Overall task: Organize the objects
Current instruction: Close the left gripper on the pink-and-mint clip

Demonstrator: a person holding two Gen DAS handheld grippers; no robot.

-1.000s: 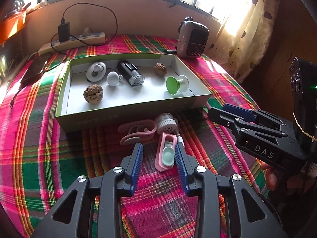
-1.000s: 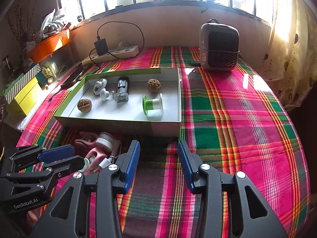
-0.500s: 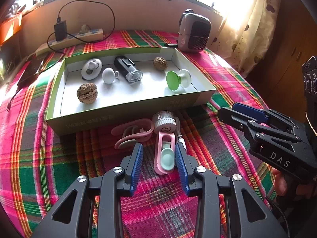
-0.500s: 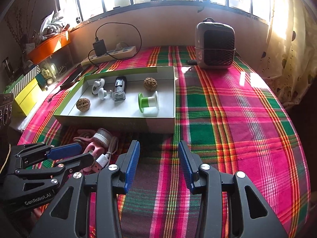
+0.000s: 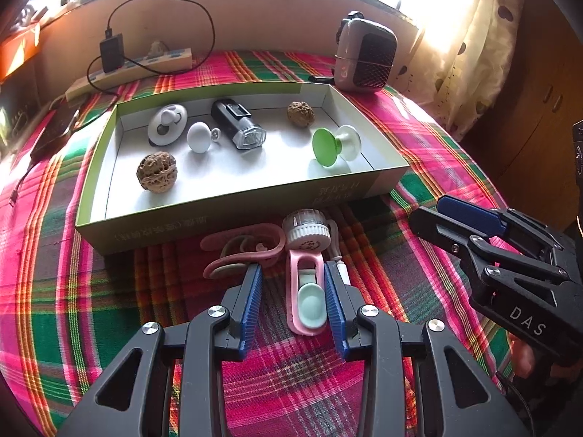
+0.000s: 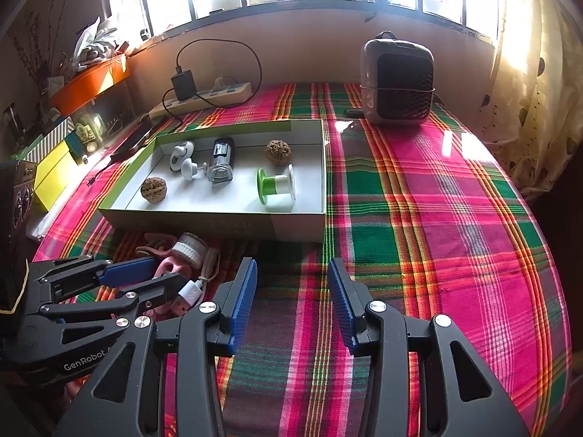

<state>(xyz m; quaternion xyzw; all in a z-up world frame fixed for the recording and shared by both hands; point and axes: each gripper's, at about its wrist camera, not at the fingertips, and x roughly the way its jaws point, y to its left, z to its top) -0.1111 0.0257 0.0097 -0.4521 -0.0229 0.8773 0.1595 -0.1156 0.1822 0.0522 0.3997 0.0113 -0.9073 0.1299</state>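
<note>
The pink clip (image 5: 305, 296) lies on the counter (image 5: 109, 309) just before the box (image 5: 233, 205), between my left claw (image 5: 293, 300) pads, untouched. My right claw (image 6: 291, 300) gapes wide over bare cloth.

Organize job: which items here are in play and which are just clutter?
In play: box; pink clip between the open left gripper fingers; pink strap; white round brush; walnuts, bike light.
Clutter: power strip, heater, curtain.
</note>
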